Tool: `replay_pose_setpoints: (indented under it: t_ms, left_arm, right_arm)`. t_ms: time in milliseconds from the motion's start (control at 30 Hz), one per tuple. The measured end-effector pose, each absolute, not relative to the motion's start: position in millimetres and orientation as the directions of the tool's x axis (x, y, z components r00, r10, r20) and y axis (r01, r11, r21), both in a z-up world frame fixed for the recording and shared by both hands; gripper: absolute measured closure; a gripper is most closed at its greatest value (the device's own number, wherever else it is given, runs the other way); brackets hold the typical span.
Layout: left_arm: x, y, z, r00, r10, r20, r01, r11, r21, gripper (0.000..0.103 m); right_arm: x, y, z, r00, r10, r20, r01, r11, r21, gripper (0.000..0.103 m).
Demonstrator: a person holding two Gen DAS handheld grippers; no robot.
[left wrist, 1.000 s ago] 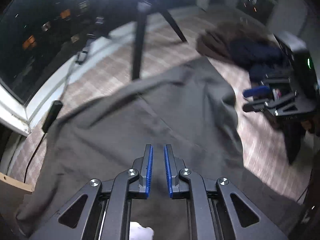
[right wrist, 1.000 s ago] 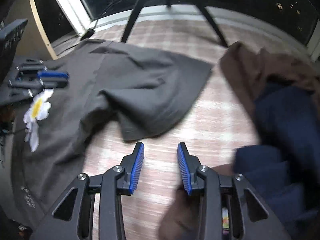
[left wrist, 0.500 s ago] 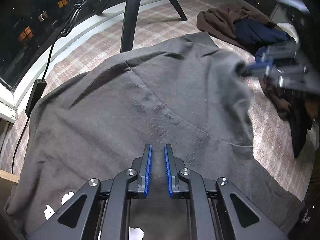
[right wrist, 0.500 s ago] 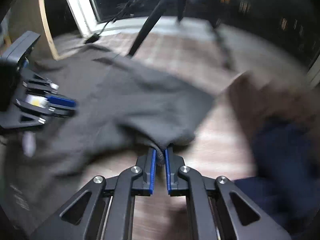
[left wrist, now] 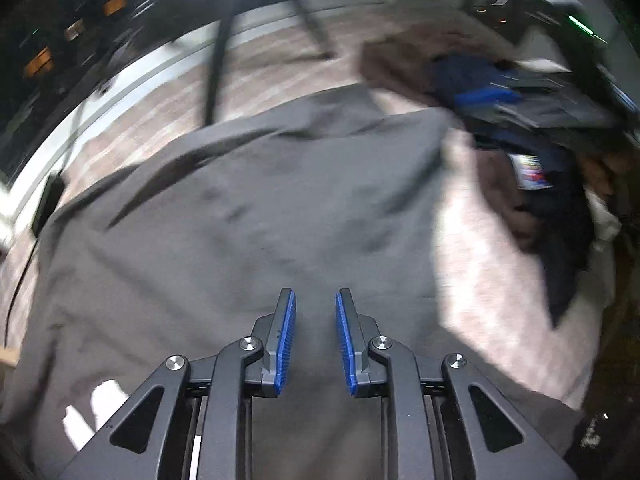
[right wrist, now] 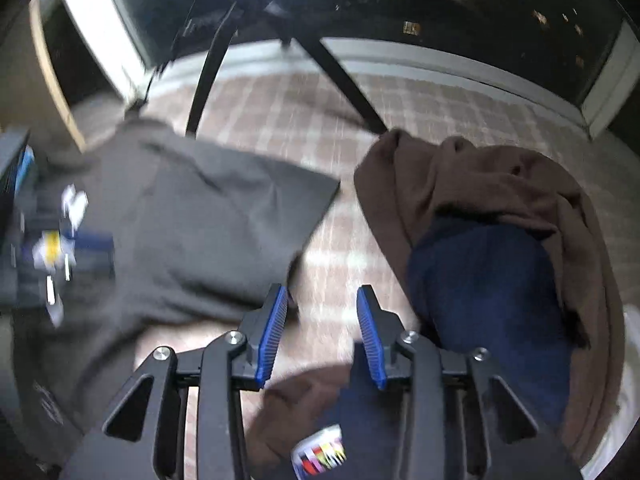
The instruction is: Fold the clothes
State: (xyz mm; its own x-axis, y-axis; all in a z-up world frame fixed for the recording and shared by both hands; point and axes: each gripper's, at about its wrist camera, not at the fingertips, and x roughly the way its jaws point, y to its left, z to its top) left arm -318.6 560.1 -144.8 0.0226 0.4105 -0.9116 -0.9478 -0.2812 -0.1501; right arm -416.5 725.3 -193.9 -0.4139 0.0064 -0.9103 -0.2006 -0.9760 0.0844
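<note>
A pale plaid carpet is serving as the work surface, running up to a light sill under a dark night window, with the black legs of a tripod standing at its far edge. Going from the left, the grey garment is lying spread flat and face down on the carpet, presumably so its edges can be reached for folding; a bit of white print is peeking out near its lower left hem. The left gripper is hanging over the near middle of that cloth, its blue-padded jaws opening with nothing caught between them, only fabric lying below. Seen from the right wrist view, the garment's squared corner is resting flat on the carpet, likely laid there on purpose to make a straight fold line. The right gripper is hovering just beside that edge, over bare carpet, its jaws opening too and gripping nothing. Further right, a brown garment and a navy garment are sitting bunched together in a heap, apart from the grey one, probably waiting their turn.
</note>
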Motion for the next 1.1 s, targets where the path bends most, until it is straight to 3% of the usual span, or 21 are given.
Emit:
replay_pose_setpoints:
  t_ms: [200,267,333,433,700,767,833,867,933,1100]
  left_arm:
    - [-280.6,583.3,-162.7,0.124,0.408,-0.904,-0.959,-0.186,-0.216,0.084]
    - [-274.8,582.0,-163.1,0.104,0.423,-0.900,-0.968,-0.165,-0.189,0.078]
    - [-274.2,577.5,-158.8,0.088,0.419,-0.904,-0.968,-0.178,-0.177,0.080]
    - [-282.9,546.2,-136.7,0.059,0.460,-0.886,-0.957,-0.228,-0.182,0.079]
    - [-307.2,416.2,-119.7,-0.052,0.415,-0.908,-0.873,-0.461,-0.160,0.079]
    - [-300.4,390.1,-124.7,-0.057,0.386,-0.921,-0.843,-0.513,-0.163,0.079]
    - [-296.2,366.7,-126.6,-0.077,0.353,-0.932,-0.829,-0.543,-0.138,0.079]
    - [-293.9,358.3,-127.0,-0.085,0.342,-0.936,-0.824,-0.552,-0.127,0.079]
    - [-295.3,353.7,-130.2,-0.101,0.339,-0.935,-0.821,-0.559,-0.114,0.079]
    - [-322.3,359.4,-141.9,-0.131,0.356,-0.925,-0.797,-0.593,-0.115,0.078]
  right_arm:
    - [-462.9,714.3,-225.9,-0.372,-0.087,-0.924,-0.159,-0.975,0.156,0.067]
    - [-473.0,707.8,-237.1,-0.370,0.019,-0.929,-0.140,-0.989,0.036,0.069]
    - [-472.6,713.0,-229.3,-0.407,0.079,-0.910,-0.198,-0.980,0.003,0.069]
    - [-456.5,713.5,-210.4,-0.459,0.116,-0.881,-0.237,-0.972,-0.005,0.067]
    - [-436.6,633.6,-224.7,-0.423,-0.088,-0.902,0.013,-0.996,0.092,0.067]
    - [-448.2,619.0,-238.8,-0.404,-0.029,-0.914,0.063,-0.998,0.004,0.068]
    - [-452.1,624.8,-233.5,-0.430,0.067,-0.900,0.001,-0.997,-0.075,0.068]
    - [-455.4,632.9,-231.3,-0.418,0.099,-0.903,-0.055,-0.995,-0.083,0.068]
    - [-452.8,638.3,-220.4,-0.431,0.033,-0.902,-0.078,-0.997,0.001,0.068]
    - [-454.2,612.6,-201.4,-0.469,-0.035,-0.883,0.012,-0.999,0.034,0.067]
